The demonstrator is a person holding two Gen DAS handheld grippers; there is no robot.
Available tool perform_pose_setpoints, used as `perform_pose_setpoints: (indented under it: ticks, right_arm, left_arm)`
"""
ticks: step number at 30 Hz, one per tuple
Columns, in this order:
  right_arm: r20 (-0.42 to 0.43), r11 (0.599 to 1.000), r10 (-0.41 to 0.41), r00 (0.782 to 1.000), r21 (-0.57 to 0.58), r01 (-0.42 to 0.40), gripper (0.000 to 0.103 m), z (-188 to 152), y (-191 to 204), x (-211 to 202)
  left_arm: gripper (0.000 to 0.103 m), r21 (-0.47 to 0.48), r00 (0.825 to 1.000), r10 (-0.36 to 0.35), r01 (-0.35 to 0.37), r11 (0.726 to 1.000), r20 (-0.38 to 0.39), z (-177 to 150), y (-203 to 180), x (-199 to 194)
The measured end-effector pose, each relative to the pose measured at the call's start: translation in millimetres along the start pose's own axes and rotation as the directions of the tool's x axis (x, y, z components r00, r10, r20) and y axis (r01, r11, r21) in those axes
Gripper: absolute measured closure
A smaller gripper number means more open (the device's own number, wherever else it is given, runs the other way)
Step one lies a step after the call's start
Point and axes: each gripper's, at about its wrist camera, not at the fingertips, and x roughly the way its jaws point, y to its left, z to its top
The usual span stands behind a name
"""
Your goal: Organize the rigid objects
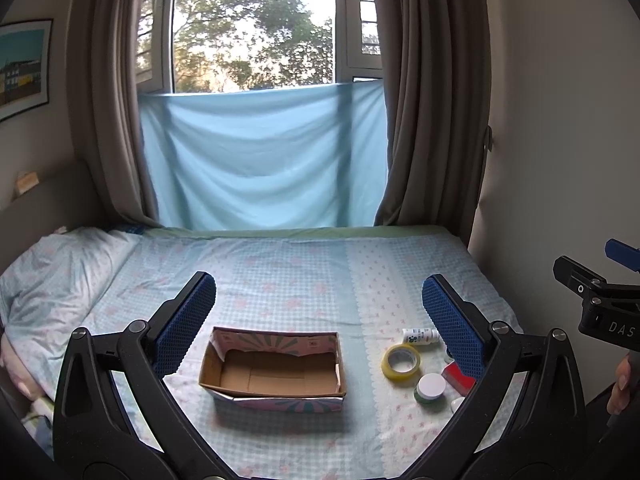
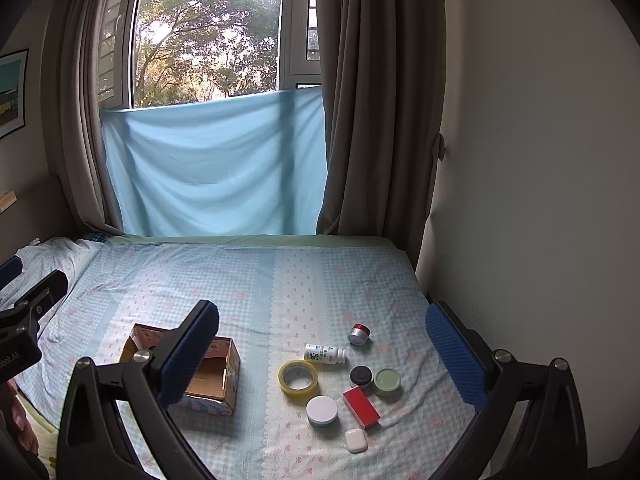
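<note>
The right gripper point(image 2: 322, 352) and the left gripper point(image 1: 319, 316) both hang wide open above the bed point(image 2: 248, 280) and hold nothing. The cardboard box point(image 1: 276, 376) stands empty, probably as the container. To its right lie the tape roll point(image 2: 298, 377), the red box point(image 2: 361, 407), round jars point(image 2: 322, 411), a small bottle point(image 2: 325, 354) and a smooth white case point(image 2: 356, 441).

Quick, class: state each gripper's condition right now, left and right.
Left gripper: open, holding nothing, above the cardboard box.
Right gripper: open, holding nothing, above the loose items.
</note>
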Motion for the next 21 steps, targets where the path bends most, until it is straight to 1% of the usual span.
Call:
perform_pose_setpoints:
  ticks: [13,21]
  right_arm:
    - [0.011,1.000,-0.003,1.000,-0.006,0.003,0.000,0.9,-3.0,-1.8]
    - [0.012,1.000,-0.002,1.000,-0.007,0.002,0.000,0.7,-3.9,-2.3]
  left_arm:
    - [0.001,0.004,1.000,-0.012,0.012,1.000,0.008,1.0,-0.3,-1.7]
    - [0.001,0.011,1.000,-0.017,0.017,1.000,0.000,-1.6,0.4,-1.0]
